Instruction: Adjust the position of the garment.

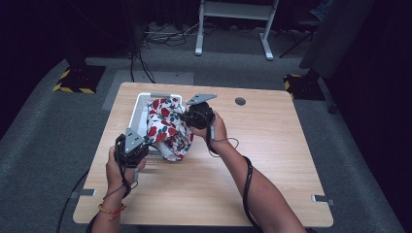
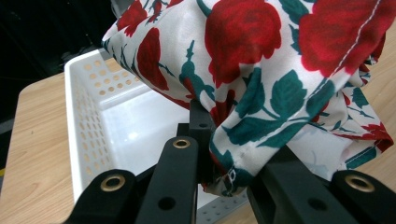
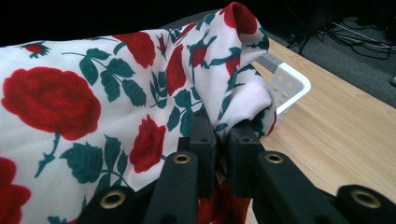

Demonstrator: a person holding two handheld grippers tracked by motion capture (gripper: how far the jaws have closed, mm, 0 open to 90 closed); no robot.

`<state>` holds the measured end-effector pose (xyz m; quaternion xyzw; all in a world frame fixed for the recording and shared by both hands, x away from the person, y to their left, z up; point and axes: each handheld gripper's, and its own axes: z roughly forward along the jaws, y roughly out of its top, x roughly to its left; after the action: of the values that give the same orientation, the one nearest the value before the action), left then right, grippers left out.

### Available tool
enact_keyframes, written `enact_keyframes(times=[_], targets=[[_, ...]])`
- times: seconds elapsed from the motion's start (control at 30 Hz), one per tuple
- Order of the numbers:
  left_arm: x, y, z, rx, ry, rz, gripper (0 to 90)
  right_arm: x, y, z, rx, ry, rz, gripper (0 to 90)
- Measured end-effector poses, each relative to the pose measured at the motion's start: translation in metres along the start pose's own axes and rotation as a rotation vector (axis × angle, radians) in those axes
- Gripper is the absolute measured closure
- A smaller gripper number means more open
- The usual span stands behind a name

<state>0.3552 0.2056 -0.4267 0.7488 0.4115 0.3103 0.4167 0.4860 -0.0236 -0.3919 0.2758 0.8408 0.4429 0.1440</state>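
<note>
The table (image 1: 272, 160) has a light wooden top with rounded corners and a small dark round hole (image 1: 240, 101) near its far edge. It stands on a grey carpet floor (image 1: 43, 126) in a dark room. Behind the table there are black cables (image 1: 165, 35) on the floor, the white legs of another piece of furniture (image 1: 233, 24), and yellow-black striped marks (image 1: 73, 82) at the left.

On the far left part of the table stands a white plastic basket with small holes (image 1: 141, 104). The white cloth with red roses and green leaves (image 1: 167, 126) hangs over the near edge of this basket, partly inside it and partly above the table. The left gripper (image 1: 132, 148) holds the hem of the cloth between its jaws, at the near corner of the basket. The right gripper (image 1: 197, 115) pinches a fold of the same cloth, its jaws almost closed on it. The cloth hides most of the basket inside
</note>
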Motion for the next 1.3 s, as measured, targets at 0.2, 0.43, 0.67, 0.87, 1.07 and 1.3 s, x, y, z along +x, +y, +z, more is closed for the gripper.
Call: enact_keyframes(times=[0.2,0.43,0.67,0.87,1.07,1.3], targets=[[0.007,-0.004,-0.001,0.001,0.019,-0.012,83.8,0.003,0.002,0.011,0.005,0.010,0.000,83.6],[0.013,-0.008,-0.002,-0.001,0.041,-0.033,83.8,0.007,0.010,0.020,0.008,0.007,-0.009,83.6],[0.021,-0.012,-0.002,0.001,0.065,-0.051,83.8,0.012,0.014,0.034,0.020,0.001,-0.010,83.5],[0.029,-0.016,0.000,0.016,0.086,-0.064,83.8,0.020,0.016,0.049,0.036,0.002,-0.019,83.5],[0.033,-0.021,0.005,0.028,0.114,-0.058,83.9,0.024,0.016,0.060,0.047,-0.006,-0.022,83.5],[0.036,-0.026,0.010,0.052,0.118,-0.065,83.9,0.020,0.015,0.067,0.053,-0.013,-0.013,83.5]])
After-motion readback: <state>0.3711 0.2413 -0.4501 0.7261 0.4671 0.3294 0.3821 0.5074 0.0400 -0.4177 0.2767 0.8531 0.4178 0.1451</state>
